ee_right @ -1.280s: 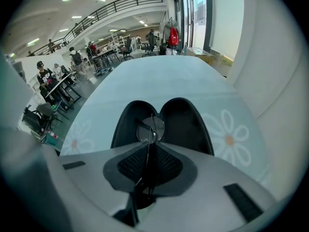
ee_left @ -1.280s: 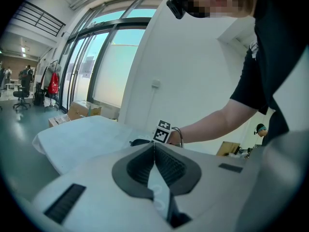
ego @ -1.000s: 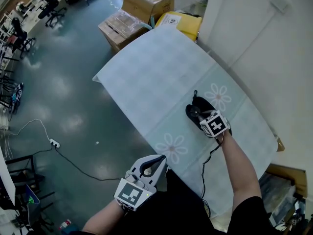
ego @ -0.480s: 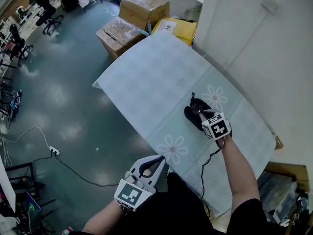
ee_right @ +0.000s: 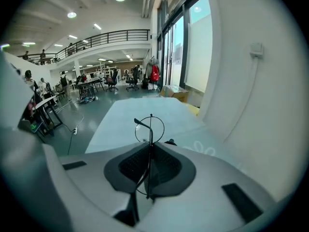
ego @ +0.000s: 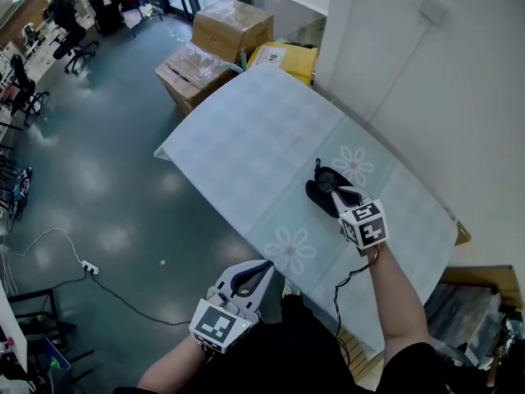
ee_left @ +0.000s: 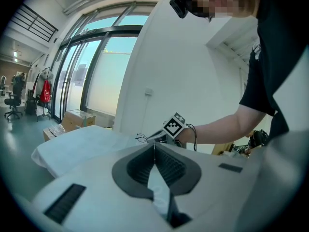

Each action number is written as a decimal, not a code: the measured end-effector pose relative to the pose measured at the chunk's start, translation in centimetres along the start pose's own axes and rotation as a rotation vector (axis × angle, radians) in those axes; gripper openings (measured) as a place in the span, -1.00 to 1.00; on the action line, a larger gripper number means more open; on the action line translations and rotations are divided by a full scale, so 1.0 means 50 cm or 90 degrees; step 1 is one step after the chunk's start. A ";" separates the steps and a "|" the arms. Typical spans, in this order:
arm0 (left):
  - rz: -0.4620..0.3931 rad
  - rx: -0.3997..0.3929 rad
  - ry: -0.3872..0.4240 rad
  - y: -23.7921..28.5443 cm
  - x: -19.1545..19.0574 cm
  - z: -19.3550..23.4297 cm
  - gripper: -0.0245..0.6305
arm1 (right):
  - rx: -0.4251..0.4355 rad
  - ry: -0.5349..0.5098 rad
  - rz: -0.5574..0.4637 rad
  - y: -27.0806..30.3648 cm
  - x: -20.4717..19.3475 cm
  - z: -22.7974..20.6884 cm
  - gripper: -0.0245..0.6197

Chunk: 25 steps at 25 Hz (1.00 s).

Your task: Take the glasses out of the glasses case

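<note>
An open black glasses case (ego: 321, 194) lies on the flower-print tablecloth (ego: 246, 130), near the right end of the table. My right gripper (ego: 338, 195) hovers right over the case. In the right gripper view, that gripper (ee_right: 151, 148) is shut on thin wire-framed glasses (ee_right: 150, 129), with one round lens standing upright past the jaw tips. A dark bit of the case (ee_right: 170, 142) shows just beyond them. My left gripper (ego: 264, 267) hangs off the table's near edge, above the floor. Its jaws (ee_left: 154, 148) are closed with nothing between them.
Cardboard boxes (ego: 228, 21) and a yellow package (ego: 285, 57) sit on the floor beyond the table's far end. A white wall (ego: 426, 80) runs close along the right side of the table. A cable and power strip (ego: 89, 267) lie on the floor to the left.
My right gripper has drawn back slightly toward me over the case, still holding the glasses. The left gripper has stayed where it was.
</note>
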<state>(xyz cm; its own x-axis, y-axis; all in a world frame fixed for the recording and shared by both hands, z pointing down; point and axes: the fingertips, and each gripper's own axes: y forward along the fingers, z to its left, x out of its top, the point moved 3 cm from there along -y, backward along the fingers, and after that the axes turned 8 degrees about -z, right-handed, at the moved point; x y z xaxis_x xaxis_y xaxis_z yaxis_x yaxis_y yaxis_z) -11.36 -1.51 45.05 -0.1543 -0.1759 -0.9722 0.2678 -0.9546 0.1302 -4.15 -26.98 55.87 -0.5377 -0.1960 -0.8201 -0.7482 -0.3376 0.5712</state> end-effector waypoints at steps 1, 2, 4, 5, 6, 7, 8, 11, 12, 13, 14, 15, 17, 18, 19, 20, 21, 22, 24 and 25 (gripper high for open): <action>-0.002 -0.003 0.003 -0.004 0.003 -0.001 -0.83 | -0.004 0.005 -0.016 -0.014 0.011 0.008 -0.79; -0.004 -0.007 0.006 -0.008 0.005 -0.002 -0.83 | -0.009 0.011 -0.032 -0.028 0.022 0.015 -0.79; -0.009 -0.015 0.011 -0.015 0.011 -0.004 -0.83 | -0.018 0.024 -0.066 -0.059 0.044 0.028 -0.79; -0.012 -0.018 0.012 -0.018 0.016 -0.005 -0.83 | -0.023 0.030 -0.083 -0.076 0.056 0.036 -0.79; -0.015 -0.022 0.013 -0.022 0.019 -0.006 -0.83 | -0.027 0.036 -0.100 -0.092 0.067 0.045 -0.79; -0.017 -0.026 0.017 -0.027 0.022 -0.008 -0.83 | -0.032 0.041 -0.117 -0.110 0.078 0.054 -0.79; -0.019 -0.032 0.021 -0.031 0.025 -0.010 -0.83 | -0.036 0.045 -0.132 -0.127 0.088 0.063 -0.79; -0.028 -0.044 0.025 -0.043 0.031 -0.018 -0.83 | -0.047 0.056 -0.176 -0.179 0.112 0.093 -0.79; -0.029 -0.049 0.028 -0.047 0.032 -0.022 -0.83 | -0.049 0.059 -0.189 -0.196 0.118 0.105 -0.79; -0.030 -0.054 0.030 -0.052 0.033 -0.025 -0.83 | -0.052 0.061 -0.202 -0.213 0.124 0.117 -0.79; -0.032 -0.059 0.031 -0.056 0.034 -0.029 -0.83 | -0.054 0.063 -0.214 -0.229 0.129 0.130 -0.79; -0.034 -0.064 0.031 -0.061 0.035 -0.031 -0.83 | -0.057 0.064 -0.225 -0.245 0.134 0.143 -0.79; -0.039 -0.071 0.033 -0.069 0.037 -0.035 -0.83 | -0.062 0.068 -0.248 -0.274 0.144 0.171 -0.79; -0.041 -0.074 0.035 -0.074 0.039 -0.036 -0.83 | -0.065 0.070 -0.259 -0.288 0.148 0.185 -0.80; -0.044 -0.076 0.036 -0.078 0.040 -0.038 -0.83 | -0.067 0.072 -0.269 -0.301 0.151 0.199 -0.80; -0.046 -0.079 0.036 -0.083 0.042 -0.039 -0.83 | -0.070 0.075 -0.279 -0.313 0.154 0.214 -0.80; -0.048 -0.082 0.037 -0.089 0.044 -0.041 -0.83 | -0.073 0.077 -0.287 -0.325 0.155 0.229 -0.80; -0.049 -0.086 0.038 -0.094 0.046 -0.043 -0.83 | -0.076 0.080 -0.294 -0.336 0.155 0.243 -0.80; -0.050 -0.096 0.039 -0.104 0.046 -0.049 -0.83 | -0.083 0.085 -0.305 -0.357 0.152 0.267 -0.80; -0.049 -0.102 0.041 -0.109 0.045 -0.052 -0.83 | -0.087 0.087 -0.309 -0.367 0.149 0.278 -0.80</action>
<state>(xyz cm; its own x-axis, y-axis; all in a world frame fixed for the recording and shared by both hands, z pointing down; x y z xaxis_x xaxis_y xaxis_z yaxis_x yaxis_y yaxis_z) -10.69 3.93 41.64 -0.1203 -0.0826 -0.9893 0.4061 -0.9134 0.0269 0.16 -9.45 39.79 -0.0784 -0.1025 -0.9916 -0.8365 -0.5344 0.1213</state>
